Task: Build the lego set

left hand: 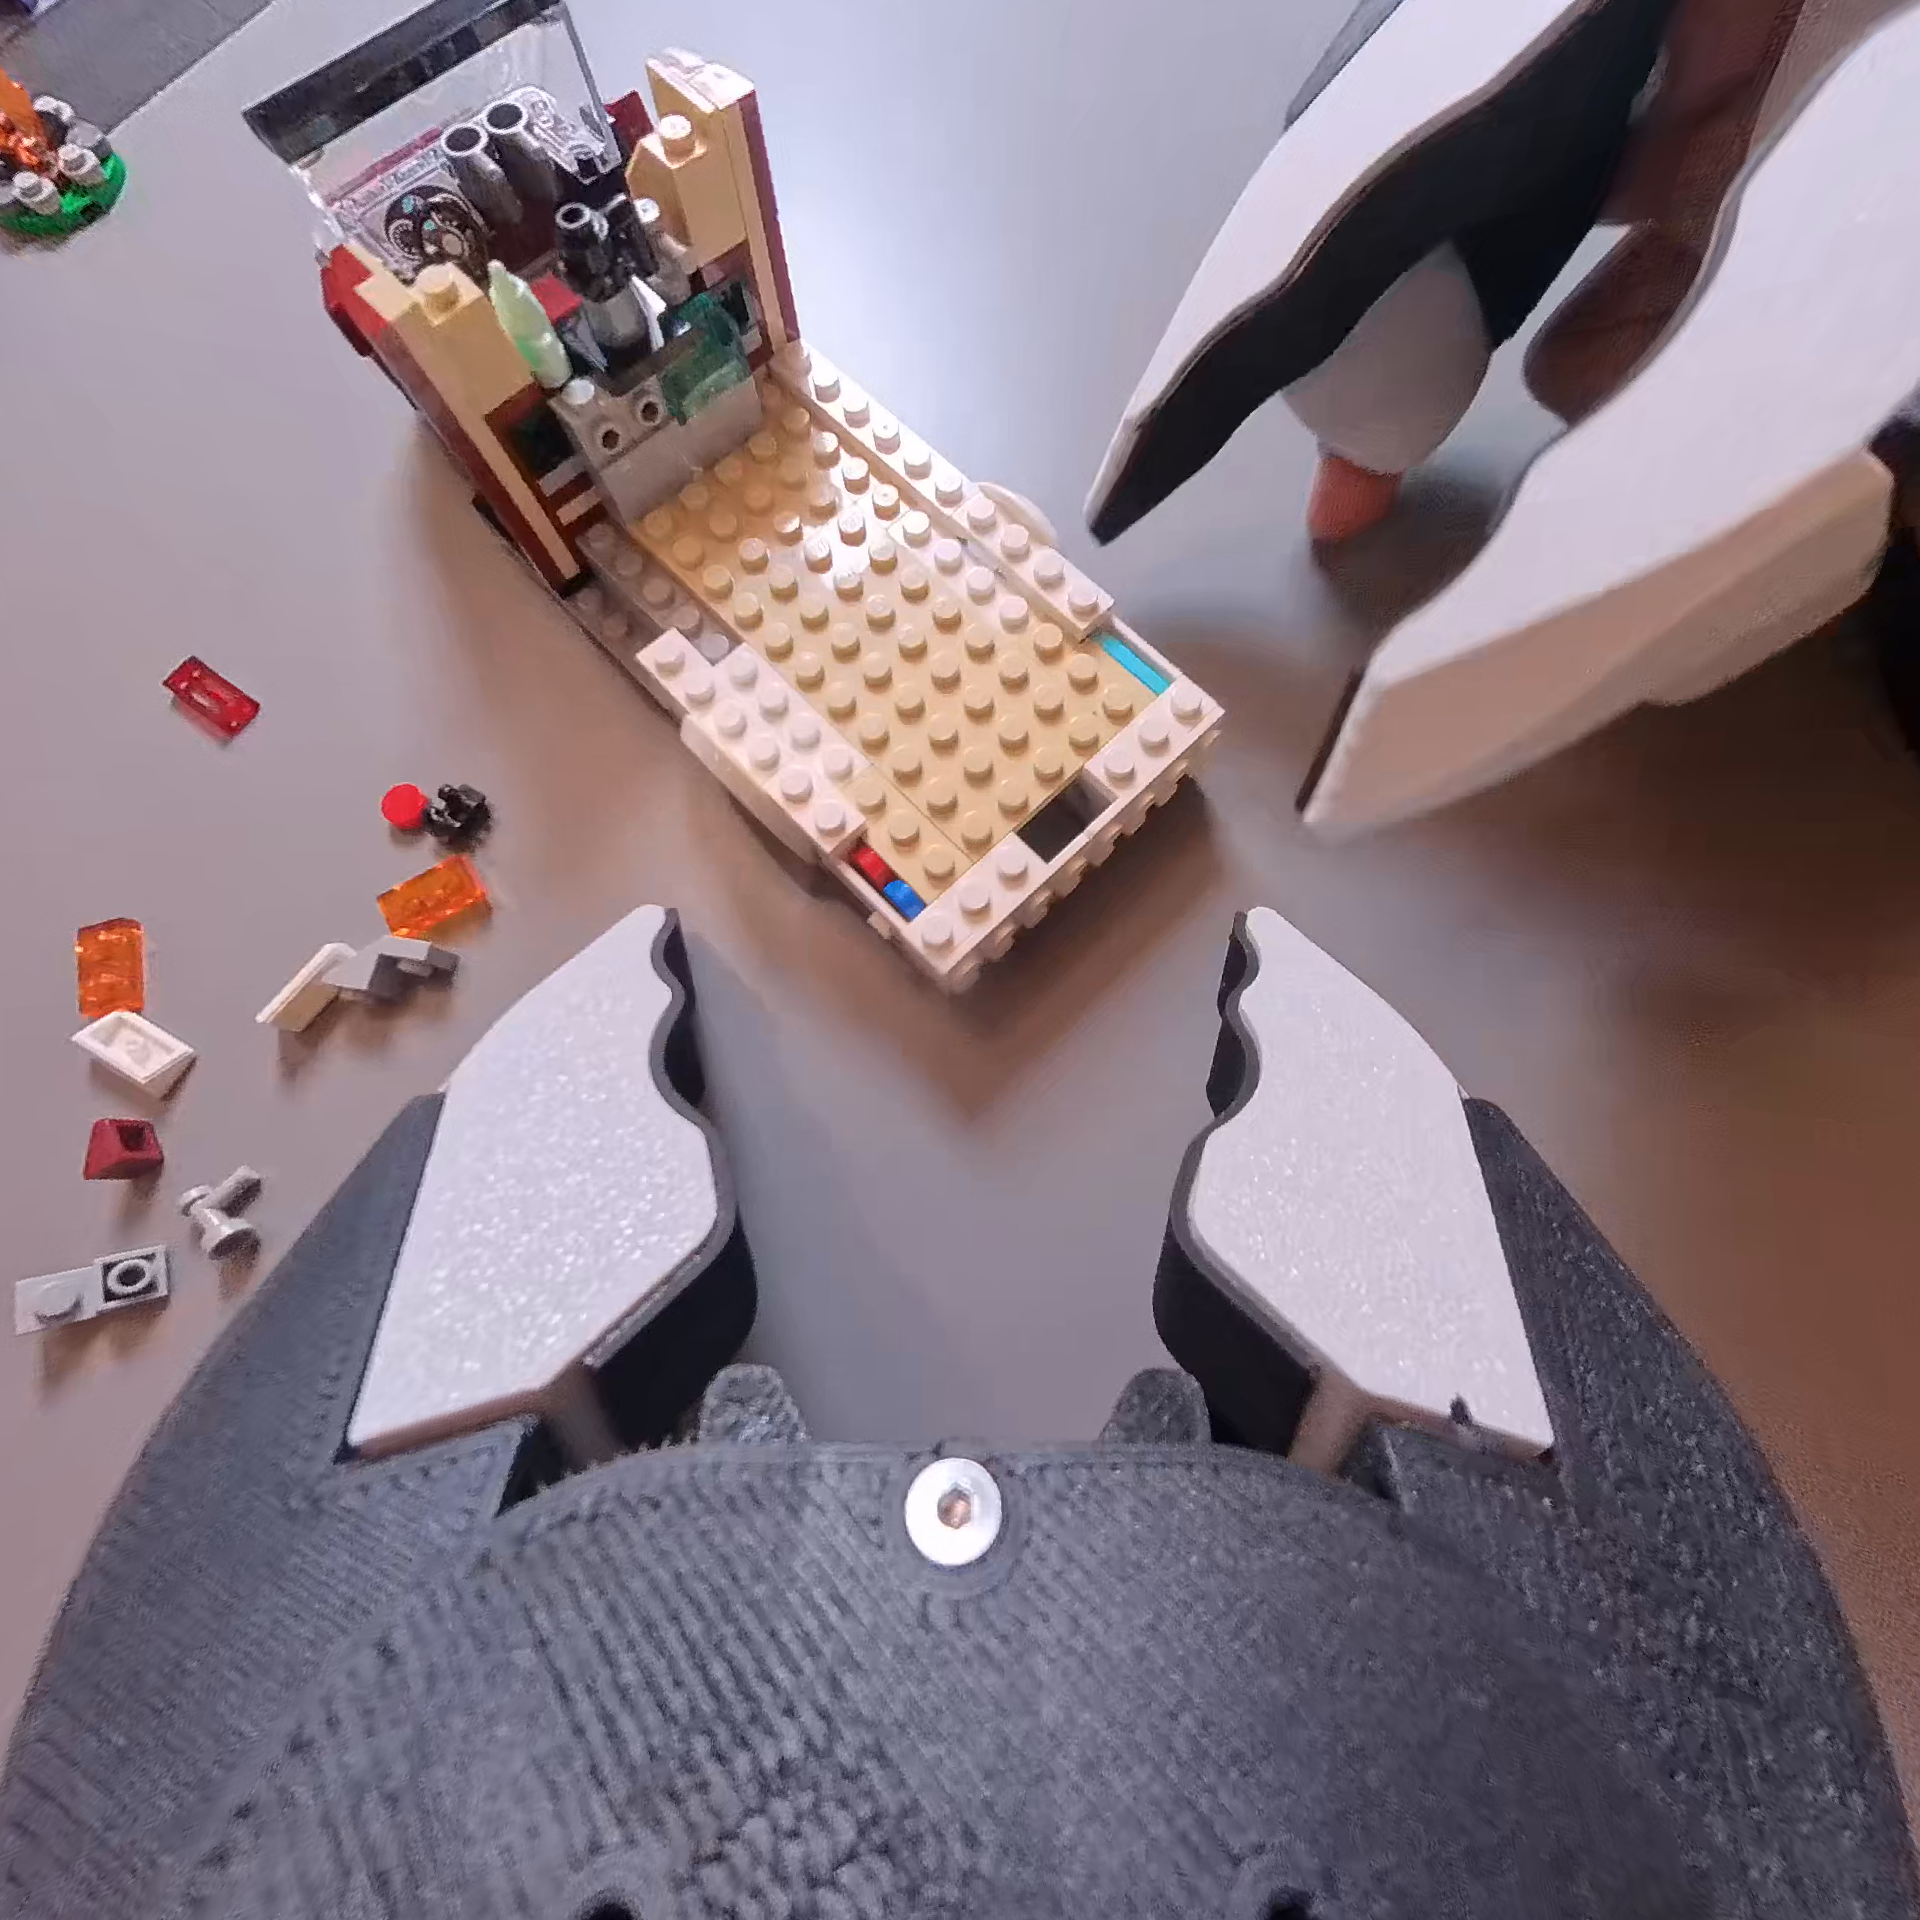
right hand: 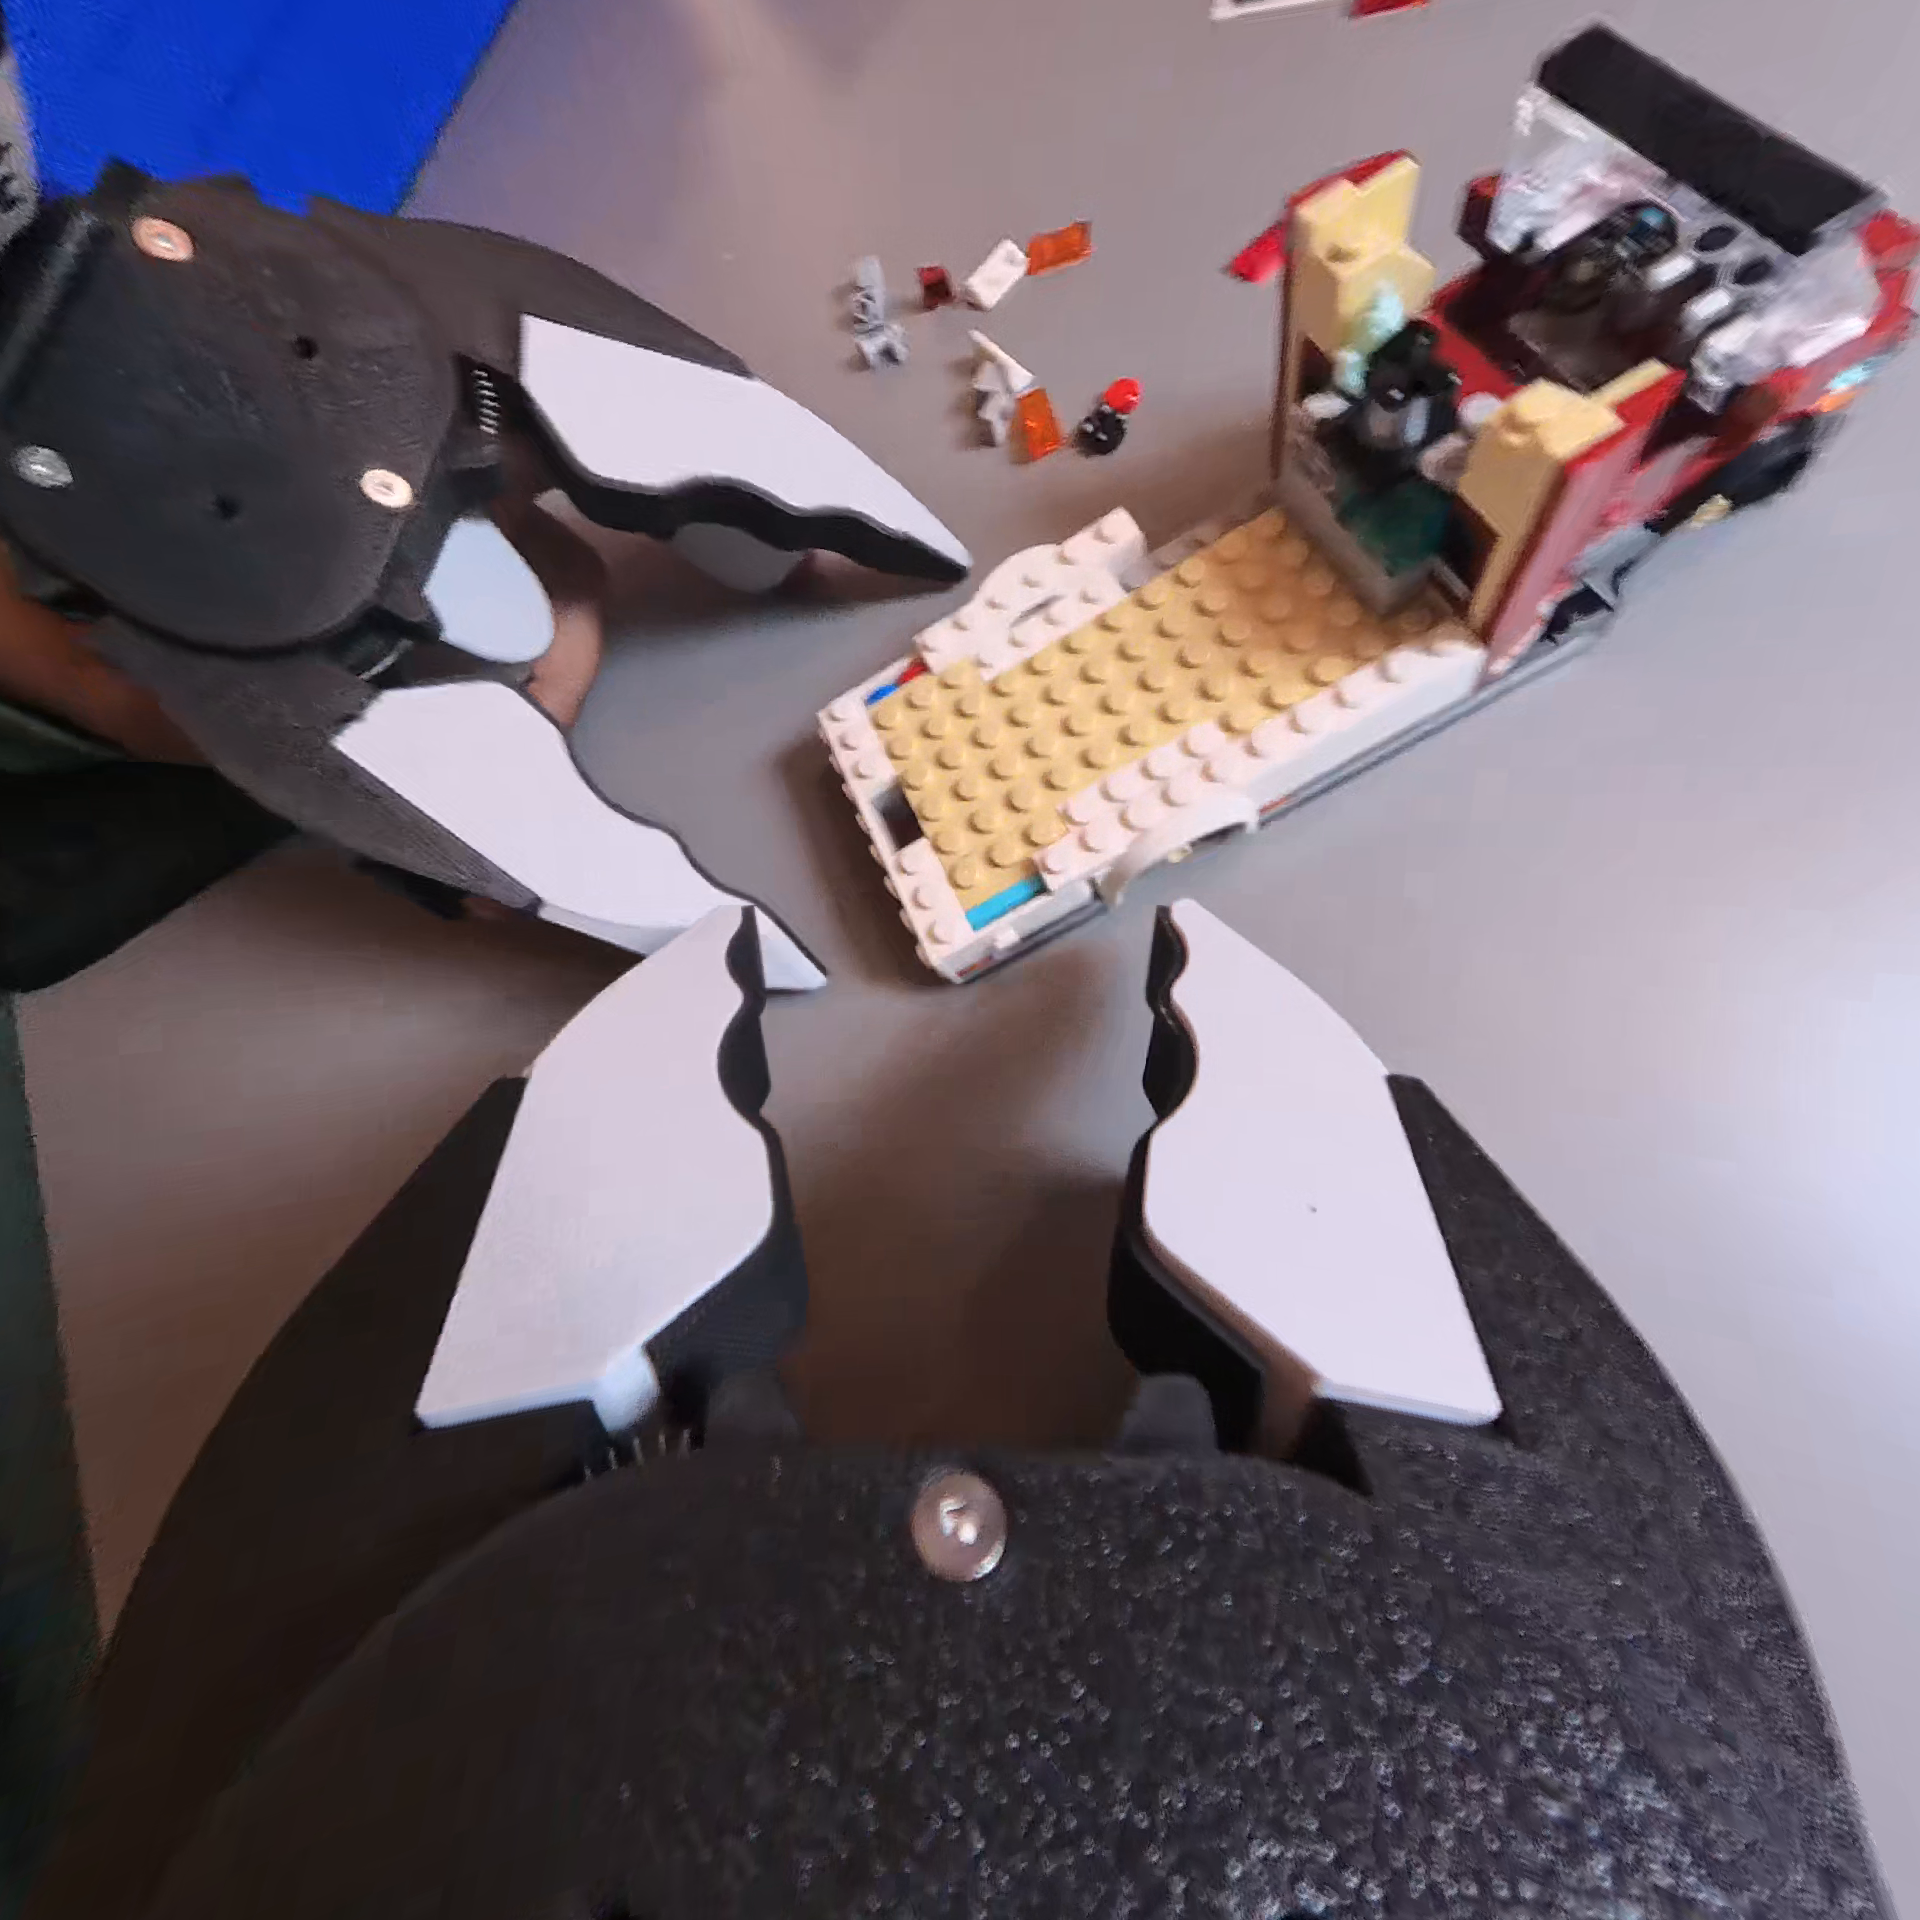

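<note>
**Both grippers empty beside a half-built truck**

Grey-brown surface, matte, with a blue patch of background at the top left of the right wrist view. Landmark: the truck, a part-built lego vehicle with a tan studded bed, white edging, and a red and tan cab carrying a clear windscreen.

- Left gripper: jaws spread wide, nothing between them, hanging just short of the truck's open tail end.
- Right gripper: also spread and empty, near the truck's tail corner on its own side. Its jaws show in the left wrist view off the truck's flank, close to the bed but not touching.
- Loose parts: small pile on the truck's far flank from the right gripper. Orange clear tiles, a red clear tile, a white tile, a dark red slope, grey bits, a red round stud beside a tiny black piece.
- Small green-based build sits well beyond the cab.

Risks, as I judge them:
- Nothing steadies the truck, so pressing a brick on could slide it.
- Parts are tiny and flat; wide jaws may flick them or pinch two together.
- Reaching across the truck for the pile could clip the cab's tall tan posts.
- The two grippers nearly meet at the tail, so a collision is likely if both advance.
</note>
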A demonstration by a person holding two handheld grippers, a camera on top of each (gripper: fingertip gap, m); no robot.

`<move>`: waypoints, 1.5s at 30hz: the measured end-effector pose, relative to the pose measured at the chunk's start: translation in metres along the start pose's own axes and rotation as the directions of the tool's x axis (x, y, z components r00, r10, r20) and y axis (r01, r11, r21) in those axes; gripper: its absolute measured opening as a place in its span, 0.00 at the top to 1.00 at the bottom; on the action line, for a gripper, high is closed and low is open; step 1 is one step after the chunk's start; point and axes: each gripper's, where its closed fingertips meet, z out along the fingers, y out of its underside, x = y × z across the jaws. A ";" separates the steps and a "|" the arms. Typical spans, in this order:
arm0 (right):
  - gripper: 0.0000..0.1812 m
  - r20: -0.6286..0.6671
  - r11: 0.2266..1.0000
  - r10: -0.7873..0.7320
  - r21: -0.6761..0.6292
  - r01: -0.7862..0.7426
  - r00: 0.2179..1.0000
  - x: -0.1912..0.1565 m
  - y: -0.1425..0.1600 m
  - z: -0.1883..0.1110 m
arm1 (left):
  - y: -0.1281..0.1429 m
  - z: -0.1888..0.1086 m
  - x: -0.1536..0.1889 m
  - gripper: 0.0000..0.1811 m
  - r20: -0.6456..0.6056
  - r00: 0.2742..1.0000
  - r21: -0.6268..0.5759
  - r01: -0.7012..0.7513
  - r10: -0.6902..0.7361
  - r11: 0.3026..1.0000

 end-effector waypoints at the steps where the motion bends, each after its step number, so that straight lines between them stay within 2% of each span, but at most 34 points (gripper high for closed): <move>1: 0.58 0.031 1.000 -0.020 0.006 0.020 0.999 -0.007 -0.002 0.003 | -0.001 0.001 0.002 0.46 0.003 1.000 0.001 0.002 -0.002 1.000; 3: 0.57 0.076 0.999 -0.048 0.002 0.048 0.996 -0.015 -0.006 0.009 | -0.004 0.004 0.004 0.46 0.009 1.000 0.000 0.011 -0.011 1.000; 5: 0.59 0.141 1.000 -0.017 0.024 0.014 0.990 -0.020 -0.012 0.013 | -0.005 0.007 0.001 0.43 0.031 0.999 -0.003 0.031 -0.031 1.000; 7: 0.64 0.193 0.999 -0.006 0.040 -0.001 0.981 -0.023 -0.017 0.015 | -0.005 0.008 -0.007 0.41 0.056 0.997 -0.007 0.053 -0.052 0.999; 10: 0.66 0.307 0.996 0.023 0.075 -0.048 0.952 -0.037 -0.026 0.015 | -0.009 0.009 -0.016 0.48 0.084 0.994 0.004 0.074 -0.074 0.997; 12: 0.67 0.299 0.995 0.015 0.086 -0.043 0.954 -0.033 -0.029 0.014 | -0.011 0.010 -0.023 0.54 0.103 0.991 0.011 0.083 -0.084 0.996; 15: 0.68 0.260 0.990 -0.005 0.135 -0.031 0.966 -0.023 -0.033 0.002 | -0.010 0.009 -0.029 0.56 0.115 0.990 0.000 0.082 -0.081 0.997; 19: 0.69 0.133 0.979 0.012 0.200 -0.038 0.991 -0.001 -0.036 -0.015 | -0.009 0.000 -0.035 0.56 0.117 0.992 -0.043 0.055 -0.050 0.998; 23: 0.71 -0.075 0.984 -0.012 0.179 0.025 0.997 0.013 -0.033 -0.019 | -0.025 -0.020 -0.036 0.56 0.106 0.994 -0.037 0.029 -0.025 0.999; 27: 0.79 -0.294 0.993 0.020 0.114 0.014 0.956 0.039 -0.029 -0.015 | -0.040 -0.031 -0.034 0.57 0.066 0.997 -0.022 0.028 -0.027 0.999; 32: 0.83 -0.465 1.000 -0.027 -0.015 0.023 0.885 0.065 -0.026 0.000 | -0.054 -0.034 -0.029 0.57 0.031 0.999 -0.020 0.029 -0.029 0.999; 38: 0.87 -0.561 0.991 -0.111 -0.124 0.050 0.821 0.080 -0.030 0.011 | -0.068 -0.031 -0.028 0.57 0.031 0.999 -0.033 0.015 -0.014 0.999; 45: 0.87 -0.604 0.986 -0.139 -0.162 0.051 0.784 0.092 -0.033 0.016 | -0.079 -0.033 -0.030 0.56 -0.001 0.998 -0.015 0.063 -0.063 0.998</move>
